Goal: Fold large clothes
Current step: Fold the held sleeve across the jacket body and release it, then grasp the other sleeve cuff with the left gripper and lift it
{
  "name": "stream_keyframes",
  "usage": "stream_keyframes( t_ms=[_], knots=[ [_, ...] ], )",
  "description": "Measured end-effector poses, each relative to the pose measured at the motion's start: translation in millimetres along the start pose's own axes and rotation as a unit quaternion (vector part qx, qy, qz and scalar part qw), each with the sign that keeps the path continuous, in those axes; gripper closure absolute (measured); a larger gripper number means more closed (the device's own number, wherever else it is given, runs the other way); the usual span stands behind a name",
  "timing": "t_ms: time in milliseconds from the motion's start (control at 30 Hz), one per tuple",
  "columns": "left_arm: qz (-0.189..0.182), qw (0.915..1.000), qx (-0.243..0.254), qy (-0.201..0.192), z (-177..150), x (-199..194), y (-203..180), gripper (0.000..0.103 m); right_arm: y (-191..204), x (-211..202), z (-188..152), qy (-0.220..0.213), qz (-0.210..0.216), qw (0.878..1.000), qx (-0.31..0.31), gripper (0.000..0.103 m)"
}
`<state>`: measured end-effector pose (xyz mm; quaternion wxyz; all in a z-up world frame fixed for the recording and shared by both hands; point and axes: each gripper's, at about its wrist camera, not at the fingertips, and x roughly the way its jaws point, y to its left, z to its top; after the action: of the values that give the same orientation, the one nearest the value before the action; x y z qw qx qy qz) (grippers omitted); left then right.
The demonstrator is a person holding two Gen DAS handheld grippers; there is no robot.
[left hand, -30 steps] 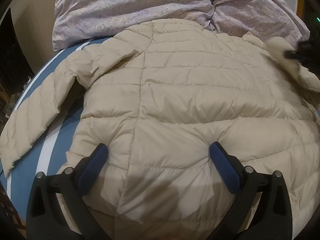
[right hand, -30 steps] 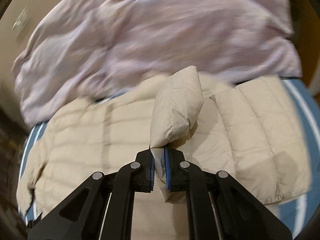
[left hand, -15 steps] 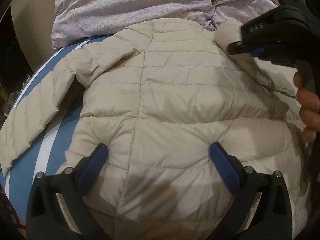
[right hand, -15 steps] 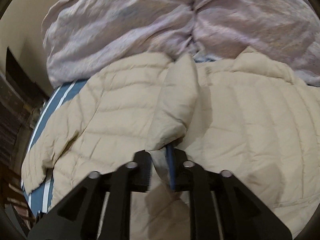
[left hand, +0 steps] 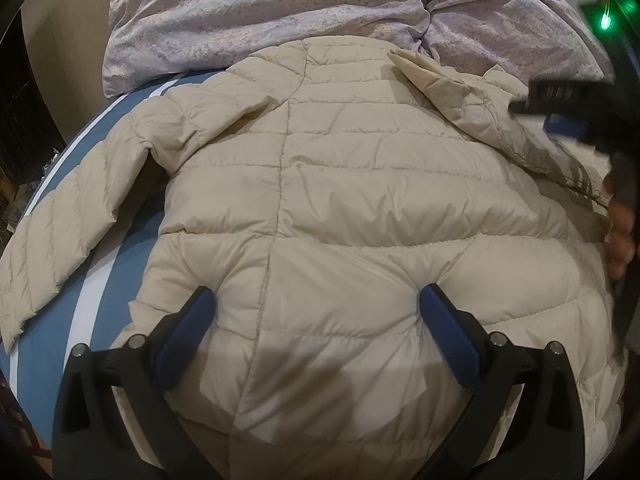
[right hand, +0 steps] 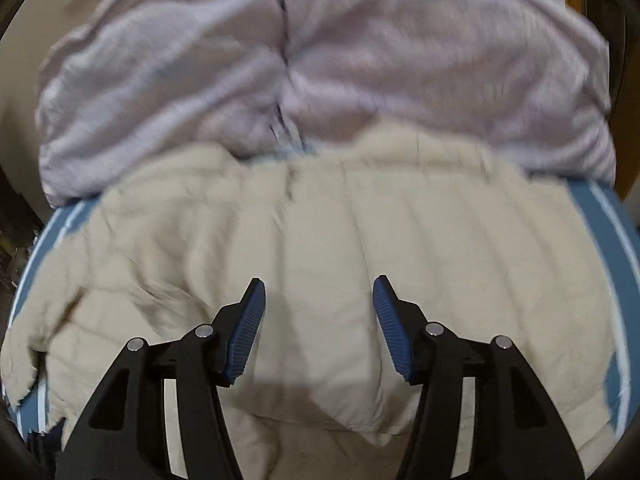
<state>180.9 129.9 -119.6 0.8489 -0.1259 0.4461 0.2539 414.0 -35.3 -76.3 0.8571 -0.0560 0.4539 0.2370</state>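
Observation:
A cream quilted puffer jacket (left hand: pixel 320 200) lies spread on a blue bed sheet with white stripes (left hand: pixel 100 280). One sleeve (left hand: pixel 60 240) stretches out to the left. The other sleeve (left hand: pixel 480 120) lies folded across the jacket's upper right. My left gripper (left hand: pixel 316 292) stands open, its blue fingers spread wide and resting on the jacket's near part. My right gripper (left hand: pixel 560 108) hovers at the right edge by the folded sleeve, a hand (left hand: pixel 622 232) behind it. In the blurred right wrist view, the right gripper (right hand: pixel 320 282) is opening above the jacket (right hand: pixel 360 232), with nothing between its jaws.
A crumpled lilac duvet (left hand: pixel 280 8) is heaped along the far side of the bed, touching the jacket's collar end; it fills the top of the right wrist view (right hand: pixel 320 60). Dark furniture stands off the bed's left edge.
The right gripper carried the sleeve in over the jacket, then opened and let it go; the sleeve now lies on the jacket. The left gripper has not moved.

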Motion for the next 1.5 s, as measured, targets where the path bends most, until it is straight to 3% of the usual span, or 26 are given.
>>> stream_keyframes(
  t_ms=[167,367,733,1033,1367,1500],
  knots=[
    [0.000,1.0000,0.000,0.000,0.2,0.0,0.4,0.002,2.9,15.5,-7.2,0.006,-0.006,1.000,0.003,0.030],
    [-0.001,1.0000,-0.001,0.000,0.3,0.8,0.8,0.002,22.6,27.5,-17.9,0.011,-0.050,0.998,-0.036,0.016],
    [-0.014,0.9997,-0.014,0.013,0.2,-15.5,20.5,0.002,21.5,34.6,-16.9,0.026,-0.040,0.998,-0.040,0.003],
    [0.058,0.9973,-0.046,0.003,5.8,-50.9,85.3,0.002,21.5,42.5,-12.0,0.028,-0.043,0.998,-0.038,0.001],
    [0.167,0.9783,-0.119,0.024,-7.1,-69.6,201.7,0.002,19.8,41.1,-13.7,0.027,-0.041,0.998,-0.036,0.001],
    [0.167,0.9728,-0.160,0.021,-16.0,-69.6,240.2,0.002,19.5,41.3,-13.3,0.027,-0.041,0.998,-0.035,0.001]
  ],
)
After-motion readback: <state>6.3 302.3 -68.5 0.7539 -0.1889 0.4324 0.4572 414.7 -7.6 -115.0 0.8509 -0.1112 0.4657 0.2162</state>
